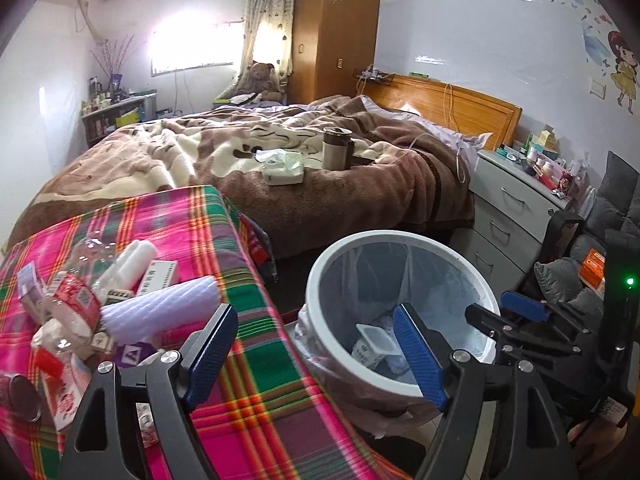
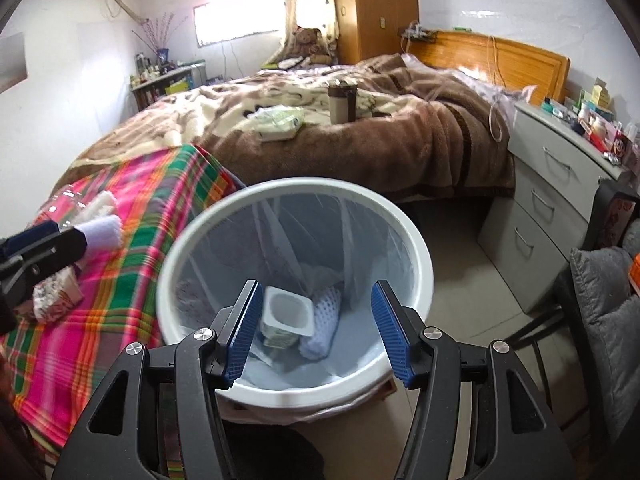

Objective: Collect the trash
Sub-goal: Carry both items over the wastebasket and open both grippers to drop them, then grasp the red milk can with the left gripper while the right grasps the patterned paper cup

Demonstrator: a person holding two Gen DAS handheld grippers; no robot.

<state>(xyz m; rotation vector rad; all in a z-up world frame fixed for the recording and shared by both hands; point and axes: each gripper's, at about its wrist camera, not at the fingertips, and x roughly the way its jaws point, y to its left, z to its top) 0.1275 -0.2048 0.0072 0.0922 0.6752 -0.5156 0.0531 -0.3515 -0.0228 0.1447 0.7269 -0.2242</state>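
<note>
Hovering over the round white bag-lined trash bin (image 2: 416,248), the empty, spread right gripper (image 2: 316,338) sits above a white plastic yogurt cup (image 2: 286,314) inside; the left gripper (image 1: 316,356) gapes empty beside it.

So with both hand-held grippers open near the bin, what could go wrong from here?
1. The trash pile is crowded; the left hand-held gripper might knock the purple ribbed cup off the plaid cloth.
2. The right hand-held gripper hangs over the bin and could snag its thin liner.
</note>
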